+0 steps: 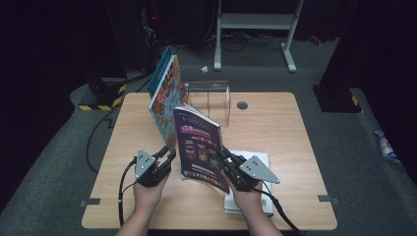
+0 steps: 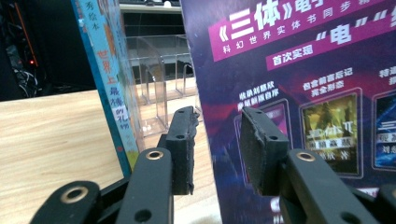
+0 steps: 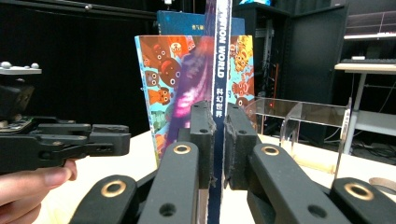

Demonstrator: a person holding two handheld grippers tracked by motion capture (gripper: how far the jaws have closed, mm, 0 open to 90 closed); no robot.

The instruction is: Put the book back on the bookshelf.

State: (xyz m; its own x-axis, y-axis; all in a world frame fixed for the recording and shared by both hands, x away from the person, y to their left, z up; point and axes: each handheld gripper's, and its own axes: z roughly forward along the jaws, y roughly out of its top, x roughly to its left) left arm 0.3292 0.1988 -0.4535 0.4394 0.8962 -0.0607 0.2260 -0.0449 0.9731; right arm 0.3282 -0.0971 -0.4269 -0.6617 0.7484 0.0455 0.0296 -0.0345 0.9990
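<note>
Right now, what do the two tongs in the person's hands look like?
Both the left tongs and the right tongs are black, with two flat jaws on linked bars. Brass-coloured rivets dot the bars, and the jaw pads look rough and worn. A grey three-cornered plate sits on top of each, and a black cable trails from each. The forearms are bare.

Dim room – grey carpet floor [image 1: 339, 147], light wooden table [image 1: 275, 118] centred; white metal stand [image 1: 255, 22] far behind, black-yellow hazard tape [image 1: 105, 98] far left.

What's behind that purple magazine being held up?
Behind the purple magazine stands a colourful picture book, with a clear rack beside it. The book's lower corner is covered.
</note>
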